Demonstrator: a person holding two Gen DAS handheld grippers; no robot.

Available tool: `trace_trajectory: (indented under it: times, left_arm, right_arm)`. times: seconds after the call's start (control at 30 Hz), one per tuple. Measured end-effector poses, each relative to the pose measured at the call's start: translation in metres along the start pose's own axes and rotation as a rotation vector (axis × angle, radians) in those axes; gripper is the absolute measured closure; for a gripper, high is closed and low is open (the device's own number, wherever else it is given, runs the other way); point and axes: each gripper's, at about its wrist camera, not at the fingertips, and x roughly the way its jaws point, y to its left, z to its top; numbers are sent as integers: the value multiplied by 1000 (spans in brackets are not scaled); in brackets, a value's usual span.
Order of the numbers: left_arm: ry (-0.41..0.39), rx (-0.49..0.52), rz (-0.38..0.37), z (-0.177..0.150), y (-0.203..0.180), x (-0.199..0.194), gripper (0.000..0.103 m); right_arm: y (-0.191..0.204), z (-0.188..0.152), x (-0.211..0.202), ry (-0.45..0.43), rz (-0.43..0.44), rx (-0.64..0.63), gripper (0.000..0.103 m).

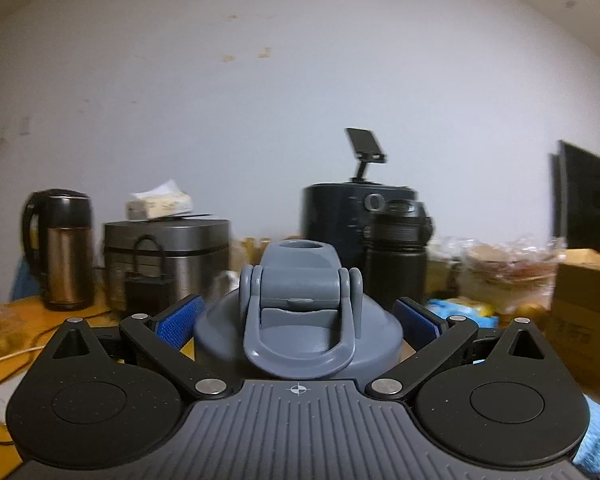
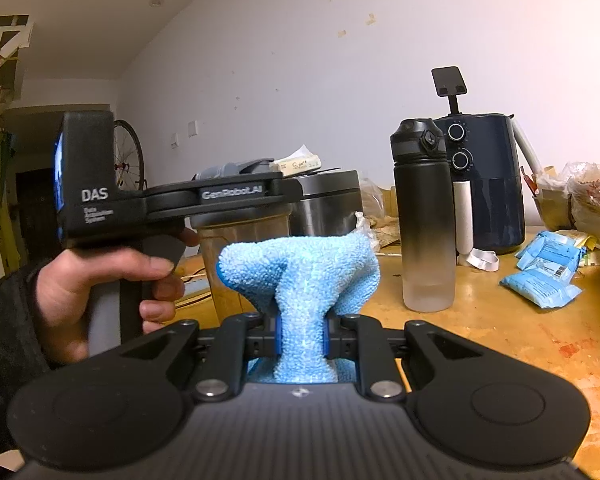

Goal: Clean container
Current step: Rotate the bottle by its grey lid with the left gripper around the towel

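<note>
We hold the left gripper [image 1: 298, 320] level, its blue pads [image 1: 178, 322] spread on either side of the grey lid [image 1: 298, 312] of the clear container [image 2: 246, 248], which stands on the wooden table [image 2: 500, 332]; whether they touch it we cannot tell. Our left hand [image 2: 100, 280] wraps its handle. The right gripper [image 2: 302, 336] points forward, clamped tight on a blue cloth [image 2: 300, 276] just beside the container.

Around the dark navy air fryer [image 2: 486, 184] on the wooden table [image 2: 500, 332], a black-to-clear gradient water bottle [image 2: 423, 216] stands just left, light blue packets [image 2: 544, 276] lie right, and a steel rice cooker [image 1: 166, 256] and kettle [image 1: 60, 248] sit farther left.
</note>
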Motion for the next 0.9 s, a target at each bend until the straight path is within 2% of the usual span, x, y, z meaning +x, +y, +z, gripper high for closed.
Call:
trace_trajectory:
  times: [0.1, 0.4, 0.83, 0.9]
  left_arm:
    - [1, 7, 65, 1, -8, 1, 0]
    - [3, 3, 196, 4, -24, 2, 0]
    - [11, 12, 253, 4, -31, 4, 1]
    - [11, 17, 254, 4, -32, 4, 8]
  right_arm:
    - [-1, -1, 0, 1, -9, 7, 89]
    - [-2, -2, 1, 9, -8, 12, 89]
    - [-3, -4, 3, 10, -6, 16, 88]
    - [-3, -4, 3, 10, -5, 15, 88]
